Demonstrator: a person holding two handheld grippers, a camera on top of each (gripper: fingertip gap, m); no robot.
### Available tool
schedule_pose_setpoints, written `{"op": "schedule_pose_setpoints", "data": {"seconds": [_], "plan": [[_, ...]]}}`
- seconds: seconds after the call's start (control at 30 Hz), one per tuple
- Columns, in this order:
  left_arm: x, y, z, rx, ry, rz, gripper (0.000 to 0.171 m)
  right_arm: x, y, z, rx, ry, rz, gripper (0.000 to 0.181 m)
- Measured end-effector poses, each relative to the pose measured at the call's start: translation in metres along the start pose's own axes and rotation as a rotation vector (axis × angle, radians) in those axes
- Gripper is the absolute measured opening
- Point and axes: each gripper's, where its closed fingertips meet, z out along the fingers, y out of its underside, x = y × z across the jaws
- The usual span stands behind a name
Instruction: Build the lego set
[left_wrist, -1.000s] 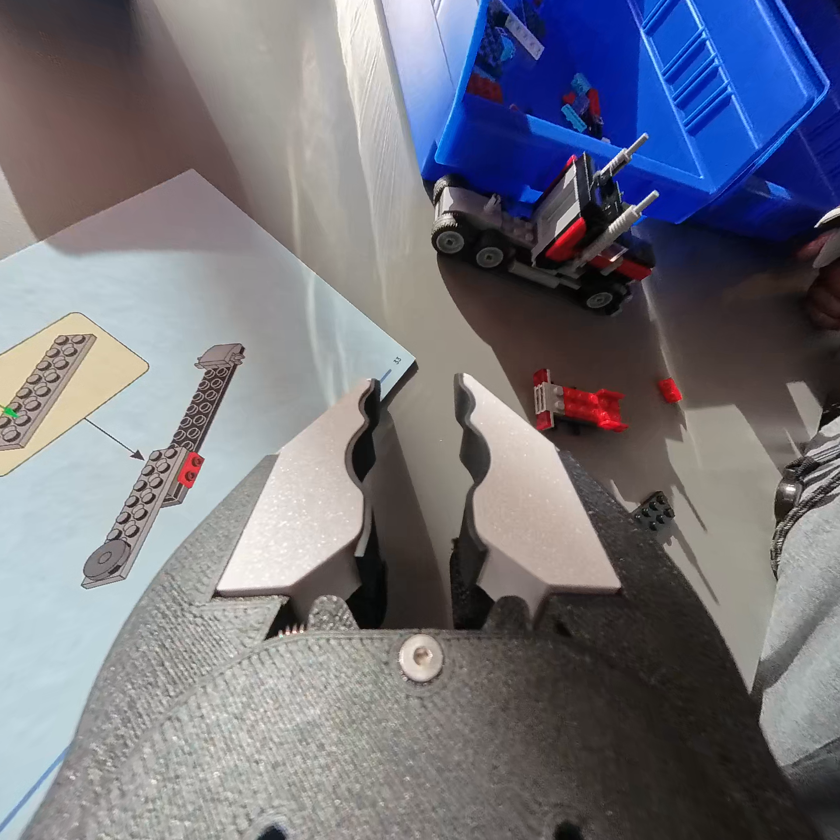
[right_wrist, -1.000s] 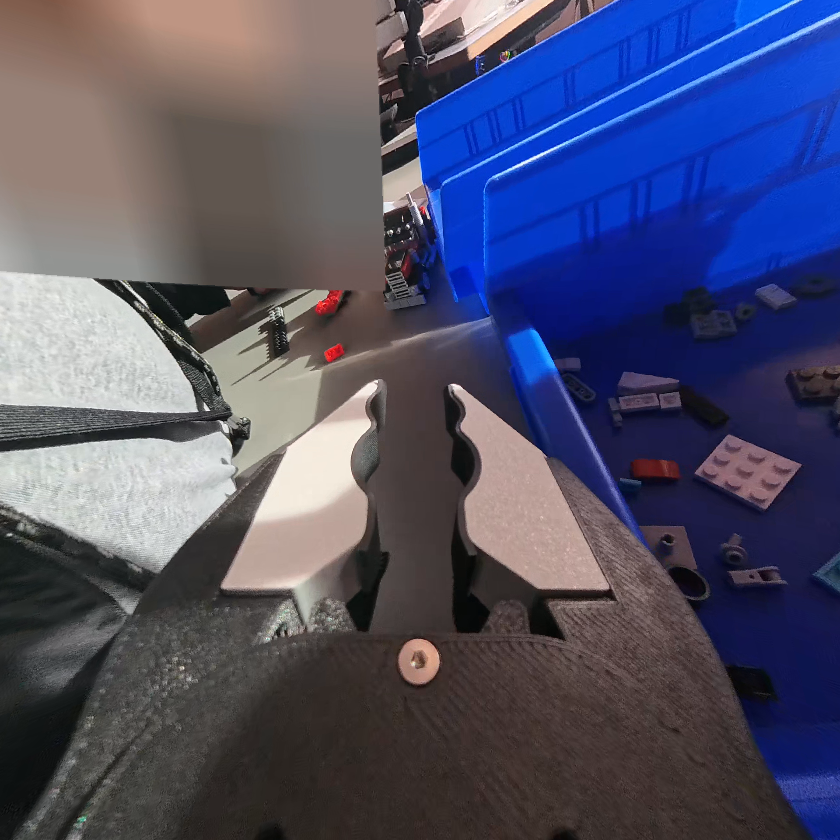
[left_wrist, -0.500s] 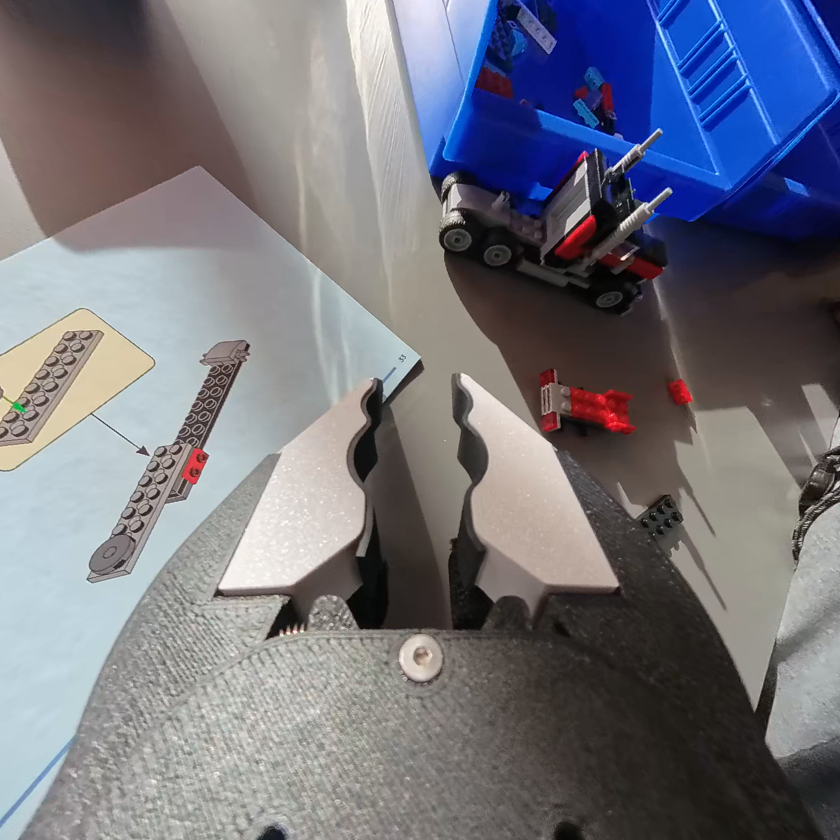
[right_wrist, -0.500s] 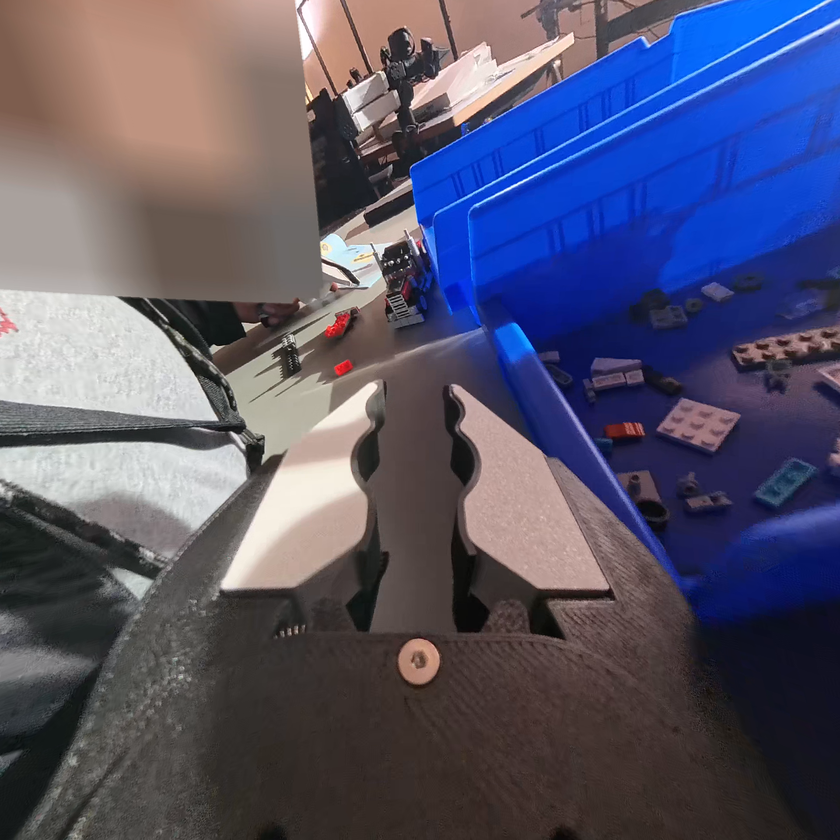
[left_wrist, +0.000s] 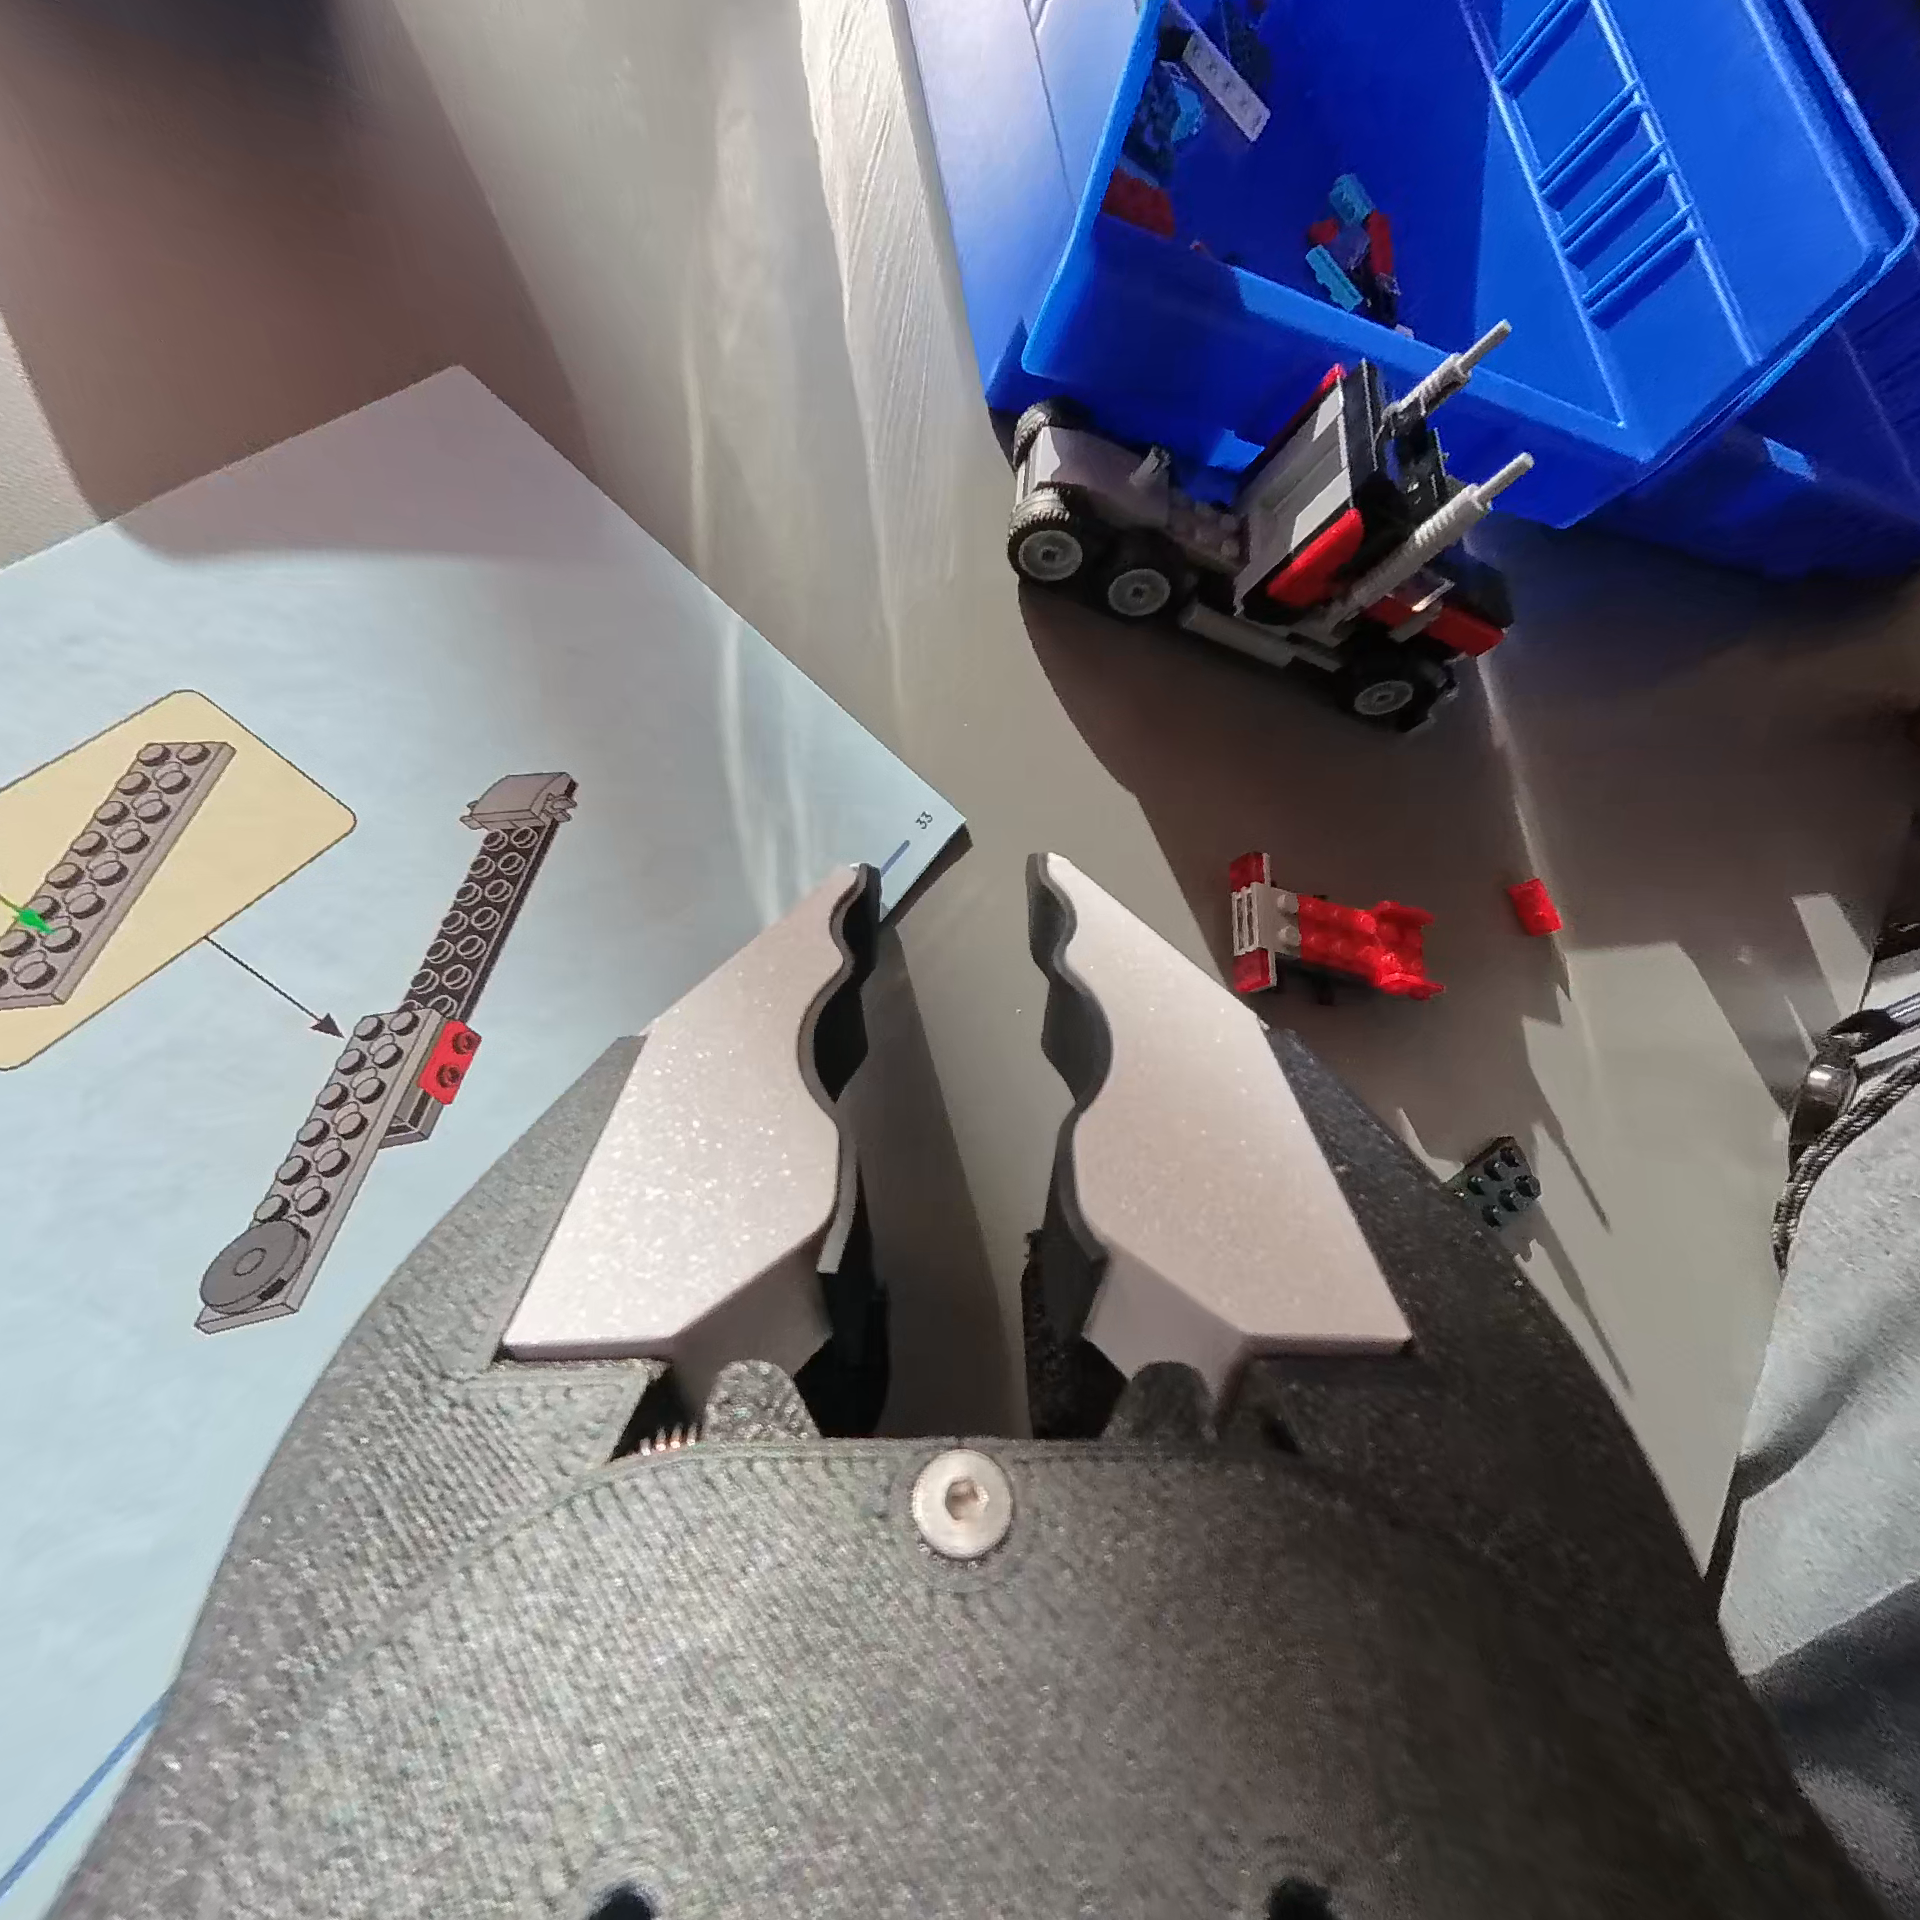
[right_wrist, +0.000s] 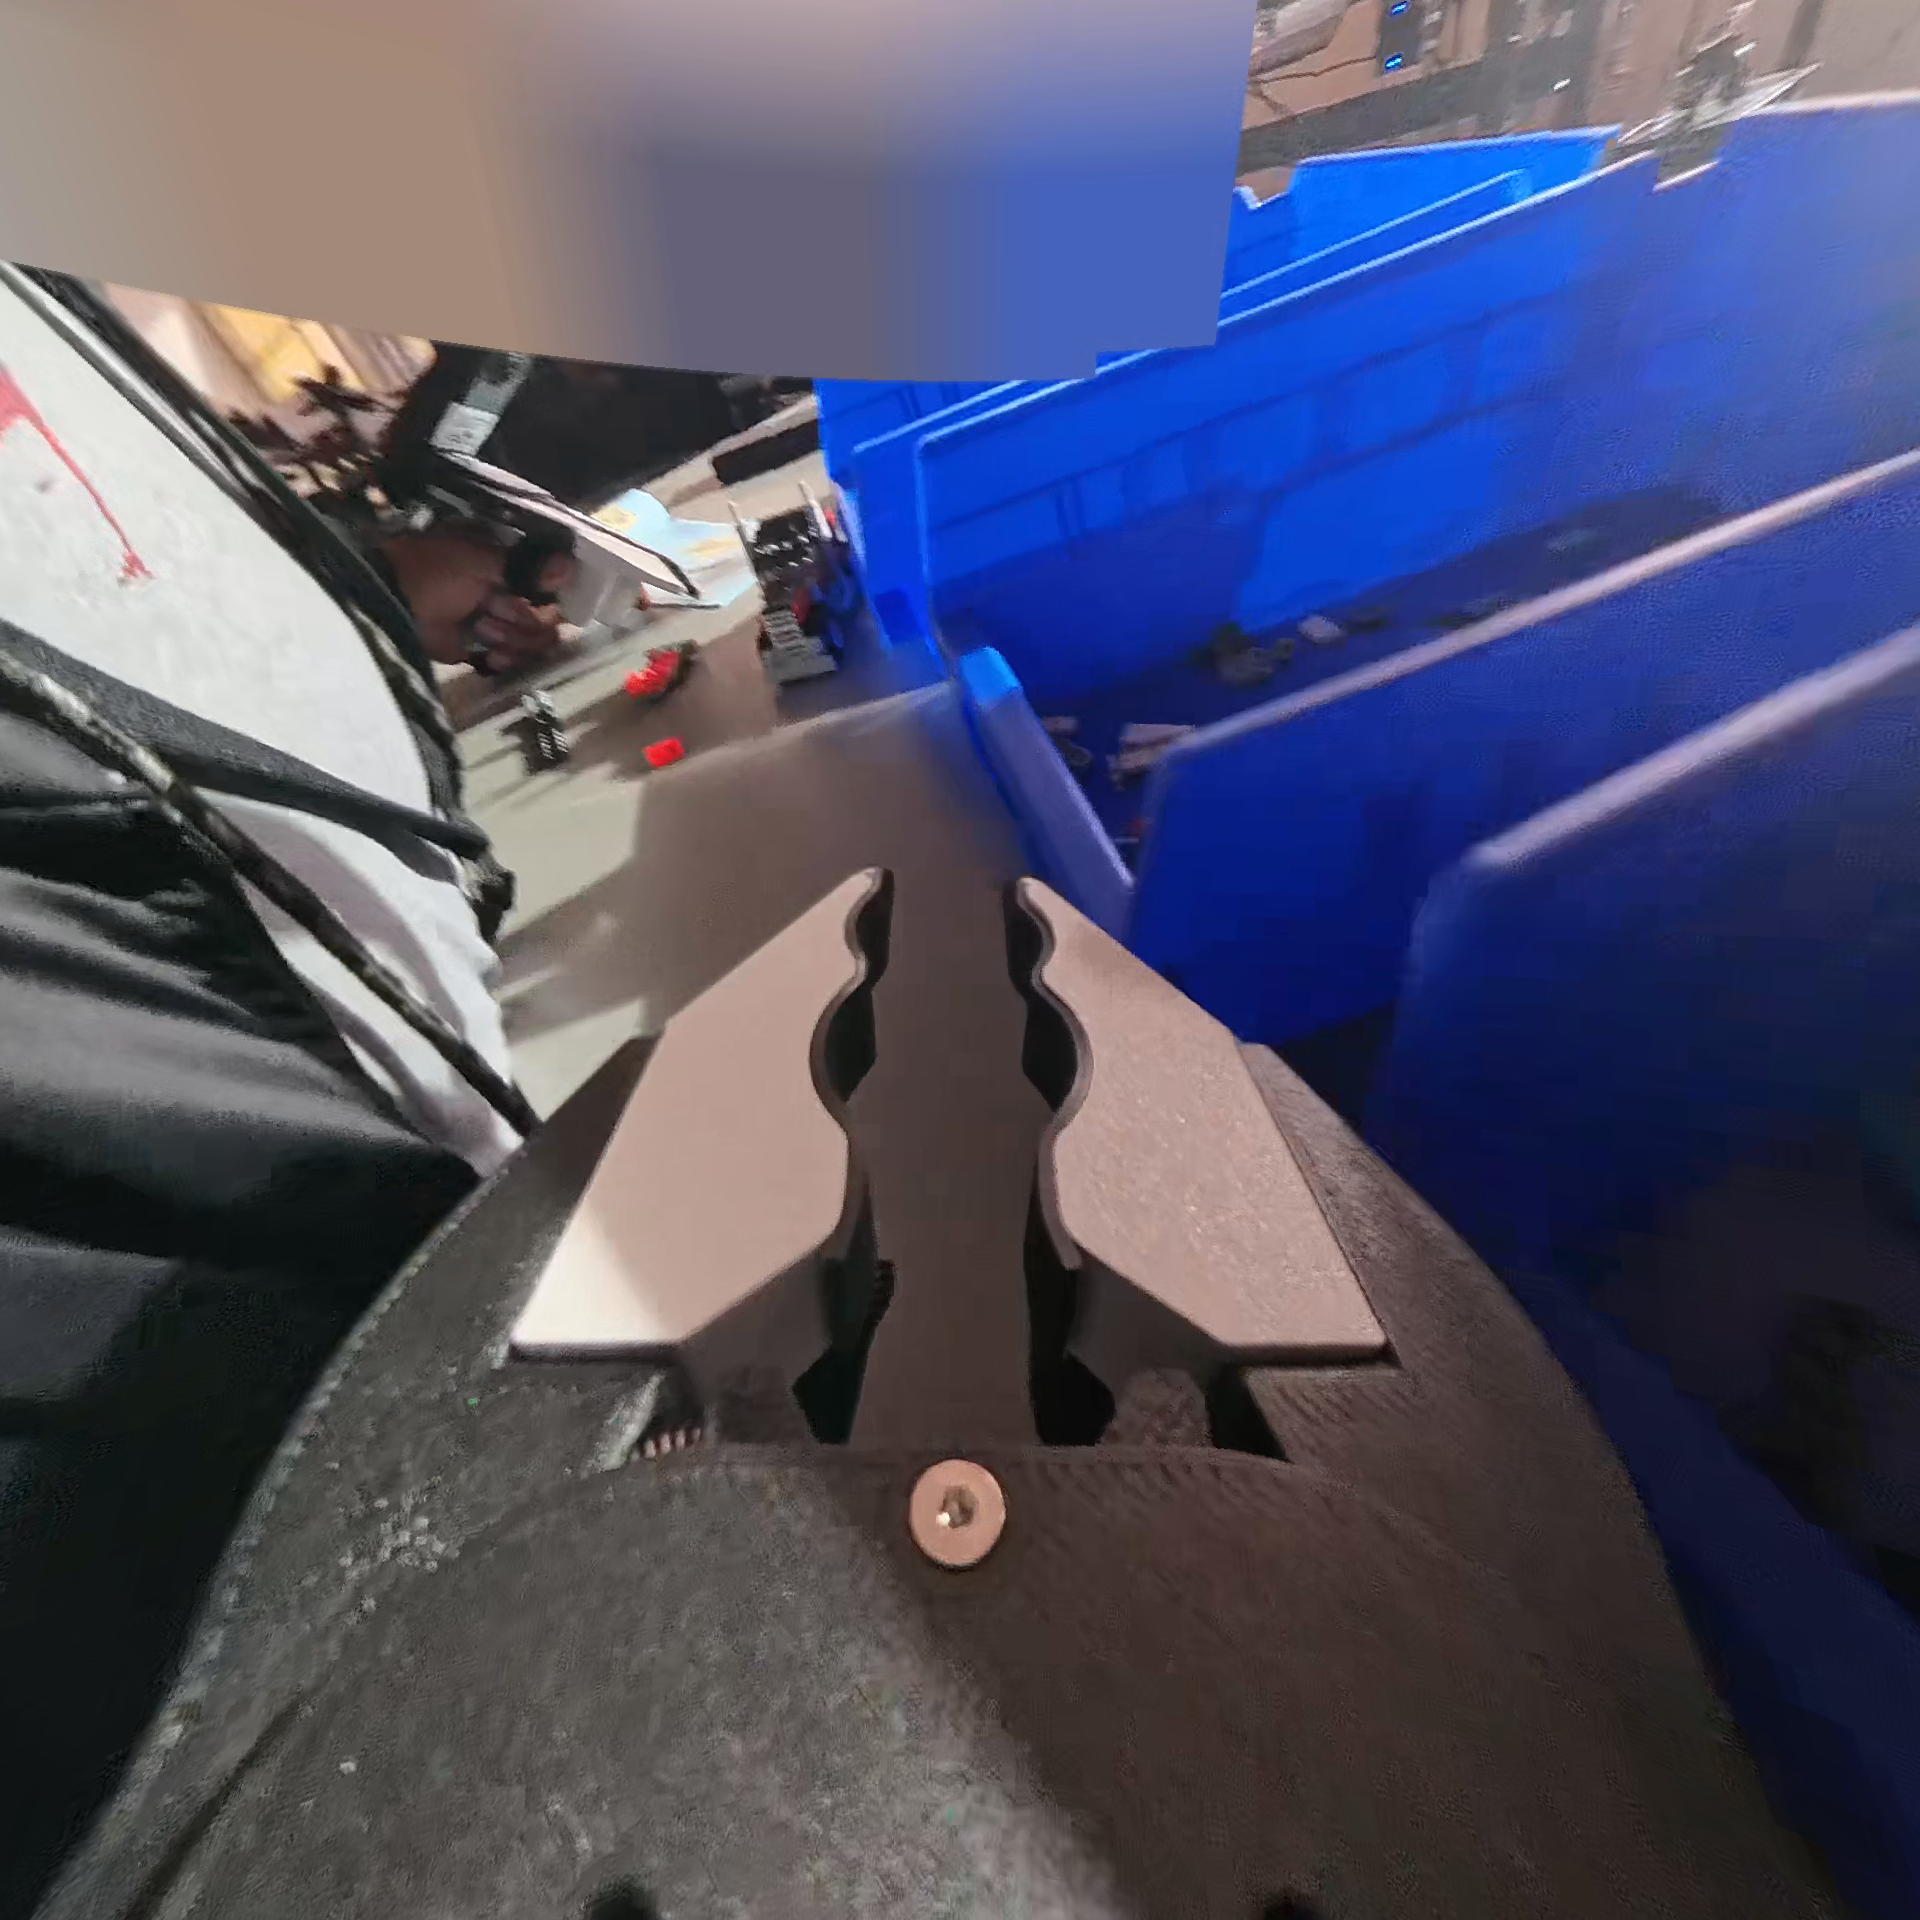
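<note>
A black, red and grey lego truck (left_wrist: 1257, 551) stands on the grey table against a blue bin (left_wrist: 1455, 239). A red sub-assembly (left_wrist: 1330, 935), a small red piece (left_wrist: 1535, 904) and a black plate (left_wrist: 1501, 1195) lie to the right of my left gripper (left_wrist: 951, 873), which is open and empty above the corner of the instruction booklet (left_wrist: 312, 831). My right gripper (right_wrist: 948, 883) is open and empty, low beside the blue bins (right_wrist: 1403, 810). The truck (right_wrist: 795, 592) and the red pieces (right_wrist: 658, 675) show far off in the right wrist view.
A person's grey-clothed body with black straps (right_wrist: 208, 779) fills the left of the right wrist view and shows at the right edge of the left wrist view (left_wrist: 1849, 1351). Several blue bins with loose pieces line the right side. My right tips are about 35 cm from the black plate (left_wrist: 1501, 1195), my left tips only 15 cm.
My right gripper has swung away from the bin's inside and dropped lower beside the bin walls, so the loose pieces inside are hidden. The left gripper has barely shifted.
</note>
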Motion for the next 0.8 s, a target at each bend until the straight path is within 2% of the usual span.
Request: {"op": "schedule_pose_setpoints", "data": {"seconds": [0.17, 0.33, 0.57, 0.8], "plan": [[-0.002, 0.000, 0.000, 0.000, -0.010, -0.006, 0.028, 0.017, 0.007, -0.028, -0.023, 0.084, -0.084, 0.021], [-0.003, 0.000, 0.001, -0.001, -0.033, 0.002, 0.025, 0.019, 0.004, -0.037, 0.002, 0.061, -0.080, 0.020], [-0.003, -0.001, 0.001, -0.003, -0.026, -0.001, 0.025, 0.022, 0.000, -0.038, 0.029, 0.049, -0.052, 0.020], [-0.002, 0.000, 0.001, -0.003, -0.030, 0.010, 0.026, 0.028, 0.005, -0.025, -0.039, 0.149, -0.099, 0.021]]}}
